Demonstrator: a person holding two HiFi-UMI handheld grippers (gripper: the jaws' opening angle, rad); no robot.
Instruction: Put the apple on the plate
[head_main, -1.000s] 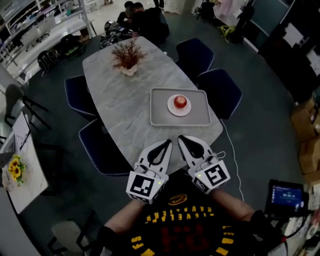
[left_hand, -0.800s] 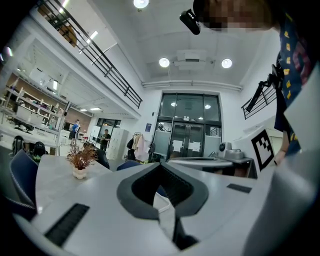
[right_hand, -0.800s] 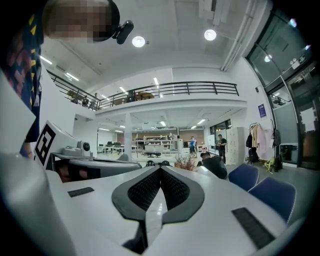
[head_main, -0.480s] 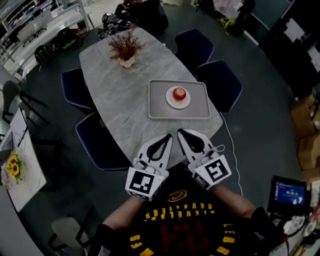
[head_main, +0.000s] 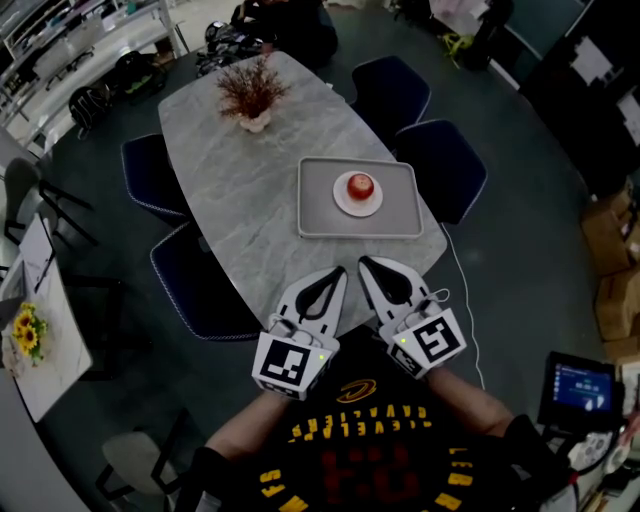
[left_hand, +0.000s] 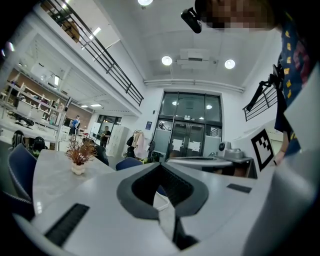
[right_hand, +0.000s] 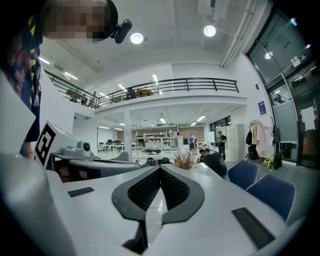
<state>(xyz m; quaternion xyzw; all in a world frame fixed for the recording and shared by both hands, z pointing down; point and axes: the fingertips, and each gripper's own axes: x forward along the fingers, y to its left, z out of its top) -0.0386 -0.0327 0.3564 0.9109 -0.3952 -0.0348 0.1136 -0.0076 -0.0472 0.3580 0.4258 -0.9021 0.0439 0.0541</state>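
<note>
The tabletop (head_main: 250, 200) is a long slab with rounded corners, pale grey, with light veins like marble. Two things stand directly on it. A rectangular grey tray (head_main: 316, 205) with rounded corners and a low raised rim lies on the near half, close to the right edge, with its long side across the width of the tabletop. A small white pot with a dry reddish-brown plant (head_main: 250, 98) stands upright on the far half, about on the middle line, well apart from the tray. In the left gripper view the same potted plant (left_hand: 78, 156) shows on the pale surface.
</note>
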